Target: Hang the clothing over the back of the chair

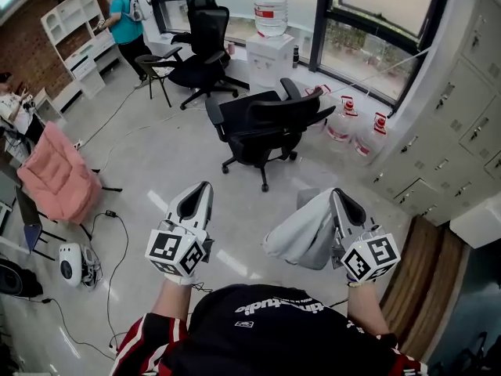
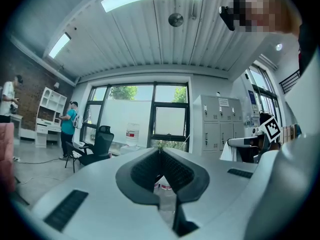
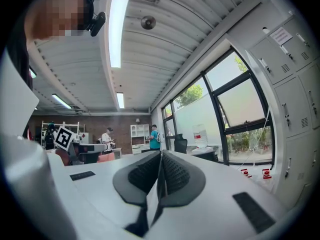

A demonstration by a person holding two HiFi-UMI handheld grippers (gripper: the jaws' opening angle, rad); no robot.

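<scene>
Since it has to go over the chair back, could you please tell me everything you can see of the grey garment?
The grey garment is a plain, light grey piece of soft-looking cloth, bunched into loose folds. It hangs in the air, held by the right hand-held gripper, whose jaws are shut on its upper edge. It droops to that gripper's left, in front of the person and apart from the black chair. What kind of clothing it is cannot be told.

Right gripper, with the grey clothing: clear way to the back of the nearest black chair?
Likely yes, after a step closer. Only bare floor lies between the right gripper, shut on the grey clothing, and the black chair; nothing blocks the way.
</scene>
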